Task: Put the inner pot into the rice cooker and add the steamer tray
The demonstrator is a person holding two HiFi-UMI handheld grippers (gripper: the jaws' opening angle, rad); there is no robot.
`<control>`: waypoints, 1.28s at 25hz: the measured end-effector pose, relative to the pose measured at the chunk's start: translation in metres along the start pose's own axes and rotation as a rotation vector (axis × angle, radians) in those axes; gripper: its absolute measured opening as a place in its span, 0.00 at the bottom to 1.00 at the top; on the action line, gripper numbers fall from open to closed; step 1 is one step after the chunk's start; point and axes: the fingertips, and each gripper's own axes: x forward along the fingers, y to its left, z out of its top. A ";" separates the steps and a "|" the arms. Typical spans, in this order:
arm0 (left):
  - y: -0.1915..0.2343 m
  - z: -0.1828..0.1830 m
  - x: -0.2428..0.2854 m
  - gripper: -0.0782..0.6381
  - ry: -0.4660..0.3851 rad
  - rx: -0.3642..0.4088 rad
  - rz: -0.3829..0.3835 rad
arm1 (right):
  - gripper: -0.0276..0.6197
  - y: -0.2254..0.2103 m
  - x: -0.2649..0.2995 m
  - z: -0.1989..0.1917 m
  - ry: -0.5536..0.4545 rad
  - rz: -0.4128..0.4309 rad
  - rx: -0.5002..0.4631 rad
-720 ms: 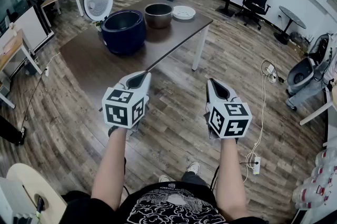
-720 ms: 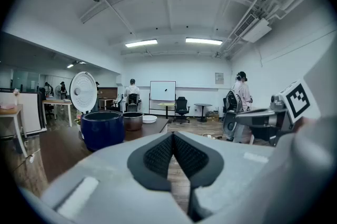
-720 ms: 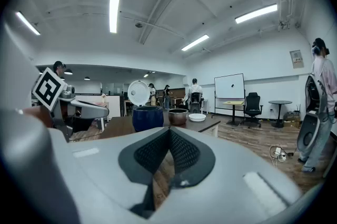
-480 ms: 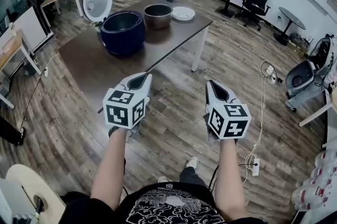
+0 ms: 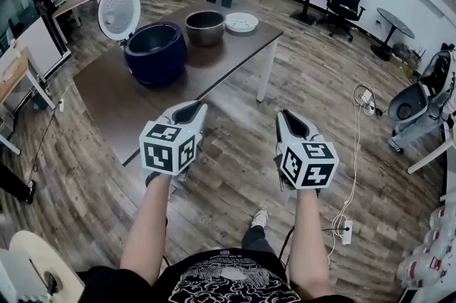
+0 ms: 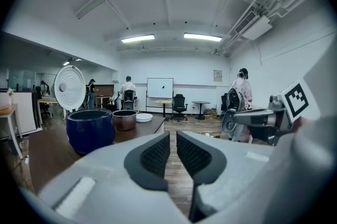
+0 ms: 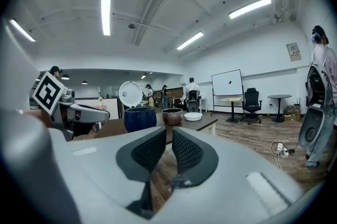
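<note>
Jaws of left gripper [image 5: 188,109] and right gripper [image 5: 289,117] are held slightly parted, empty, near table [image 5: 135,105]; cooker [image 5: 154,53], pot [image 5: 205,28], tray [image 5: 241,22] are set on it.

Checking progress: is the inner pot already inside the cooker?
No, the inner pot stands on the table beside the open cooker.

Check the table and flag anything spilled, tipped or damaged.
Nothing stands out. The rice cooker stands upright, lid raised; the inner pot sits upright beside it; the steamer tray lies flat next to the pot. No spill on the table.
</note>
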 end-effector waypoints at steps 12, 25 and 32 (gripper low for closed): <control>-0.023 0.029 0.114 0.32 0.039 -0.023 0.022 | 0.27 -0.102 0.058 0.018 0.048 0.057 -0.001; -0.038 0.049 0.204 0.55 0.050 -0.042 0.058 | 0.52 -0.193 0.106 0.025 0.087 0.120 0.001; -0.028 0.055 0.223 0.67 0.024 -0.080 0.143 | 0.63 -0.221 0.123 0.033 0.075 0.122 -0.011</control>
